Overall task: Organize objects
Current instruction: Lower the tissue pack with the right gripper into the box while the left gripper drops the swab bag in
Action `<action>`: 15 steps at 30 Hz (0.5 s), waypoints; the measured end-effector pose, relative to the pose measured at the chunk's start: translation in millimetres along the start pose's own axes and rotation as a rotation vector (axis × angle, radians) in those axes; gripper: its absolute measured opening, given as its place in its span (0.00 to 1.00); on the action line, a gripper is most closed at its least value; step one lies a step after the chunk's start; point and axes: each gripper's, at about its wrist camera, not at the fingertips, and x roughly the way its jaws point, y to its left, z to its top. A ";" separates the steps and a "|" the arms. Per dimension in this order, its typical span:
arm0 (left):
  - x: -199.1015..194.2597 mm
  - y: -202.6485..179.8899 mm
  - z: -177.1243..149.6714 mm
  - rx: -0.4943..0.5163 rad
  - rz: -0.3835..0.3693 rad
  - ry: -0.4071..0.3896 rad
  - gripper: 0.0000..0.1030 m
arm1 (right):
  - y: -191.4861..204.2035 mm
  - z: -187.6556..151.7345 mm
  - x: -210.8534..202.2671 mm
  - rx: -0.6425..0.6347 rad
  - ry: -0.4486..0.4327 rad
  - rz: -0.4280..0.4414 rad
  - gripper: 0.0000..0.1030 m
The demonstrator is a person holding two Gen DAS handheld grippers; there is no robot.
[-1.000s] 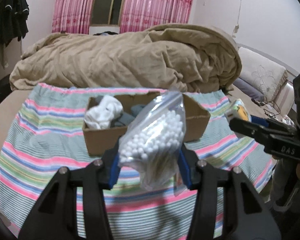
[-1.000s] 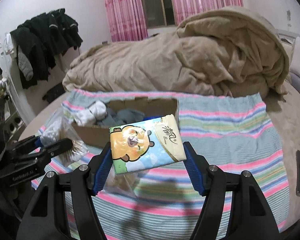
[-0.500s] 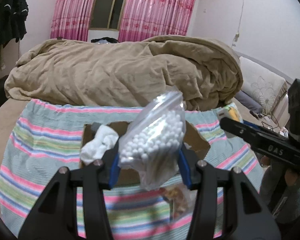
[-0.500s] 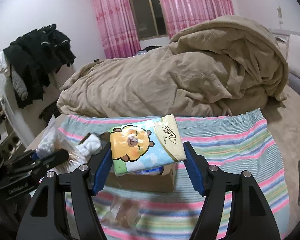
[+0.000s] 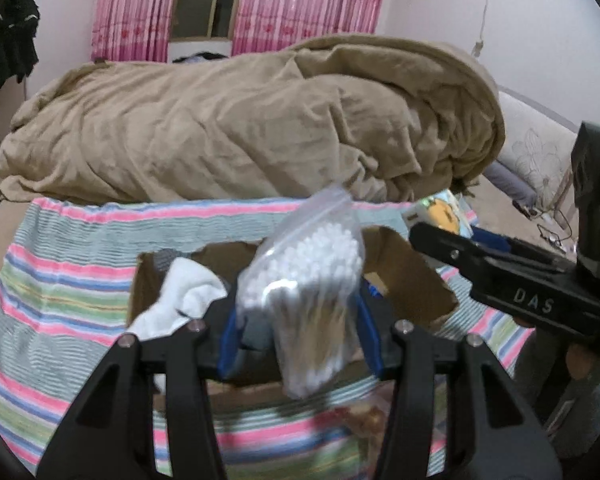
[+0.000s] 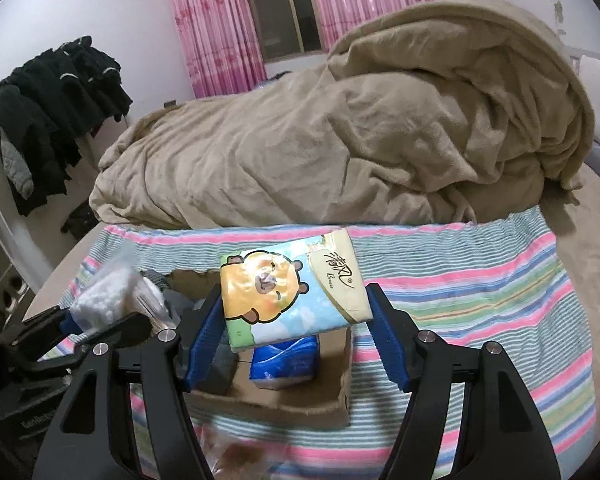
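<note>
My left gripper [image 5: 300, 328] is shut on a clear bag of cotton swabs [image 5: 308, 296] and holds it above the open cardboard box [image 5: 420, 280]. The bag also shows in the right wrist view [image 6: 112, 296]. My right gripper [image 6: 296, 328] is shut on a tissue pack with a cartoon bear [image 6: 292, 292], held over the same box [image 6: 300, 404]. The box holds a white sock [image 5: 180, 304], grey cloth and a blue tissue pack [image 6: 284, 364]. The right gripper's arm [image 5: 500, 276] reaches in from the right.
The box sits on a striped cloth [image 6: 480, 280] on the bed. A tan blanket [image 5: 240, 120] is heaped behind it. A clear bag with brown contents [image 5: 360, 416] lies in front of the box. Dark clothes [image 6: 52, 112] hang at left.
Both grippers have moved forward and now hang over the box, each still holding its item. The box now fills the lower centre of both views.
</note>
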 end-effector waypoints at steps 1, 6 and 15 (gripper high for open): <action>5.2 0.2 0.5 0.003 -0.004 0.007 0.49 | -1.0 0.5 4.1 -0.001 -0.002 0.004 0.69; 25.4 1.4 -2.9 -0.005 -0.021 0.049 0.49 | -7.9 -0.3 26.3 0.036 0.039 0.017 0.69; 44.2 0.4 -10.4 -0.007 -0.021 0.085 0.51 | -6.0 -5.0 49.6 0.032 0.062 -0.004 0.70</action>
